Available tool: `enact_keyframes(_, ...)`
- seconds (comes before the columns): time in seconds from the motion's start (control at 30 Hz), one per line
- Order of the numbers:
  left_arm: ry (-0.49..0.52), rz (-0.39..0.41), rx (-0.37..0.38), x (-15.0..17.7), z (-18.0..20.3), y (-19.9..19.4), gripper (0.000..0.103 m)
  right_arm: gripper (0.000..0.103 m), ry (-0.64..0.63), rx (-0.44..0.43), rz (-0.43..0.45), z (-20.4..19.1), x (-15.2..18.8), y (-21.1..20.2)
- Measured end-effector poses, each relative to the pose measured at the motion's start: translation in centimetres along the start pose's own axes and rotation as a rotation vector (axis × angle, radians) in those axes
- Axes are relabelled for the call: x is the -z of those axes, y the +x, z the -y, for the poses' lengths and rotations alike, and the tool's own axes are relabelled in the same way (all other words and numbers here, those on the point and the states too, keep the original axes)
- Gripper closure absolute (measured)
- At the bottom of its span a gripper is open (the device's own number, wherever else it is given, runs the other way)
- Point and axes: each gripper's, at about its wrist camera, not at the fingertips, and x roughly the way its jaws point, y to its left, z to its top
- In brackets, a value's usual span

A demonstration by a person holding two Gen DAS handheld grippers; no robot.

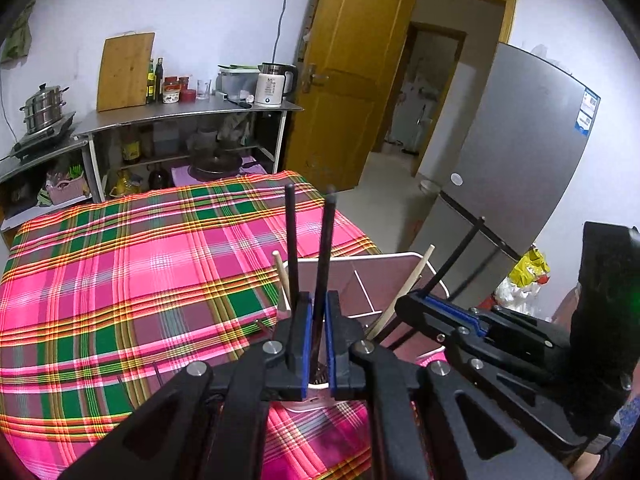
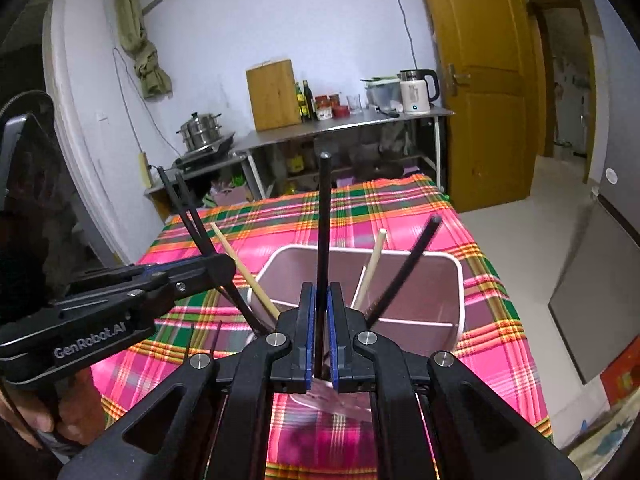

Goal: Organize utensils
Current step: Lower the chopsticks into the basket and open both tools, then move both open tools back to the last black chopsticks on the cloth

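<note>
While both claws hang over the white bin (image 2: 460, 280) on the plaid counter (image 1: 120, 260), the left claw (image 1: 318, 320) is clamped on two black chopsticks (image 1: 326, 248) and the right claw (image 2: 320, 320) on one black chopstick (image 2: 323, 220). Two pale chopsticks (image 2: 372, 268) and another black stick (image 2: 408, 268) lean inside the bin.

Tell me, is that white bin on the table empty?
Not empty. The white bin already has light wooden chopsticks and a black chopstick leaning inside it.
</note>
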Motion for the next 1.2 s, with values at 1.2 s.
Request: enact_keyframes(1.2, -0.109, 0.104, -0.072, 6.1, -3.7, -9.3, 0.076, 0.086, -0.065, -0.001, 0.077, -3.8, 1.8, -6.5)
